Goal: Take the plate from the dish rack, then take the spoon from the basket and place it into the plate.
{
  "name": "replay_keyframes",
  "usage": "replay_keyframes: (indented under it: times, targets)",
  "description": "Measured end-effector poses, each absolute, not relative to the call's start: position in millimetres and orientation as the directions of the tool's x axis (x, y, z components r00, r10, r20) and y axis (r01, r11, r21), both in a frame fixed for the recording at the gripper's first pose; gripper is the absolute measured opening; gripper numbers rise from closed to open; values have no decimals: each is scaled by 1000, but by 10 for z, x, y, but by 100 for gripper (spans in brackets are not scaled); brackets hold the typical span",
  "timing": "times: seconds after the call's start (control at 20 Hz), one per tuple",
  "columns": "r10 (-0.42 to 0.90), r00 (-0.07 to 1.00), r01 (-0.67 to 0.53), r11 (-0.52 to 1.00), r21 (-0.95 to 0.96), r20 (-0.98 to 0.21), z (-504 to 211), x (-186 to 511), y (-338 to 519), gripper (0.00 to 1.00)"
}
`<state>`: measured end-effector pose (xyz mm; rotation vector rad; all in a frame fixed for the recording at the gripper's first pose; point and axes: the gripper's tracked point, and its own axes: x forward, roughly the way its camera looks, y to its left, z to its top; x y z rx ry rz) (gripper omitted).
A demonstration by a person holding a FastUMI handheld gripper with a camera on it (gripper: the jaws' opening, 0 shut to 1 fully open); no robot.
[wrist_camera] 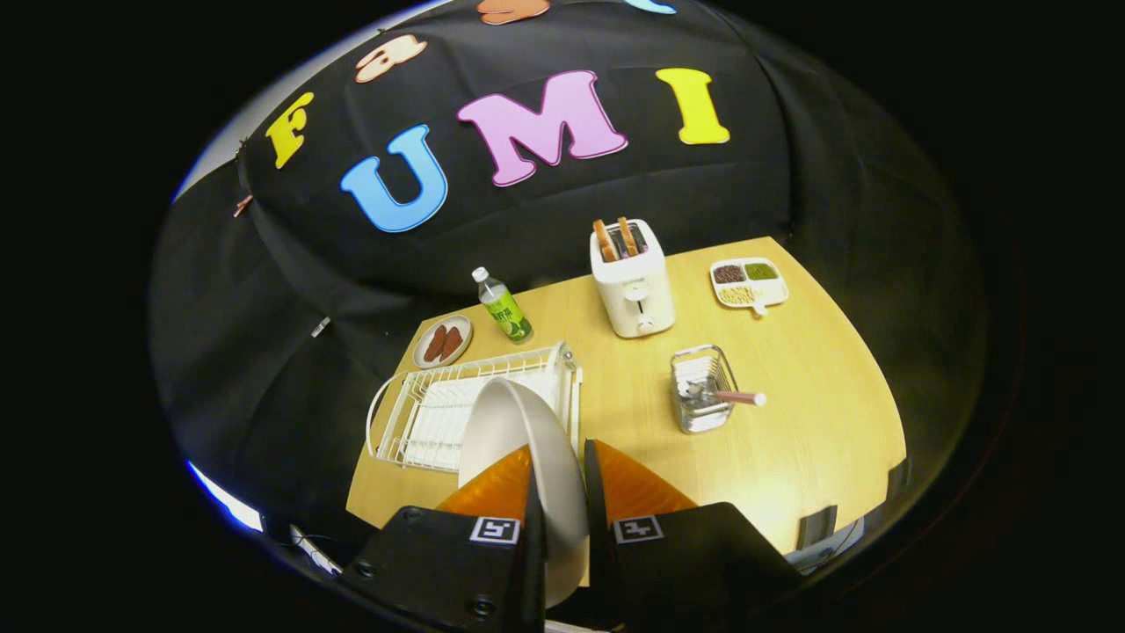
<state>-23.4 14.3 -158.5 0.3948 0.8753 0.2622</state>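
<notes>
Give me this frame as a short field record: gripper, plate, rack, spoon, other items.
gripper: shut on the plate, one finger on each face
plate: white, held on edge between the fingers, lifted over the dish rack's near end
dish rack: white wire, just ahead of the fingers
spoon: in the wire basket, handle sticking out, beyond the fingers
table: wood, also holds toaster, bottle, divided tray, small dish
task stage: plate taken, spoon not yet
</notes>
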Motion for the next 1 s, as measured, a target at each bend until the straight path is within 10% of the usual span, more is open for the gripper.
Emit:
replay_keyframes:
  times: [1.0]
  targets:
    - [503, 384, 4, 838, 546, -774, -3751, -232, -538, 26]
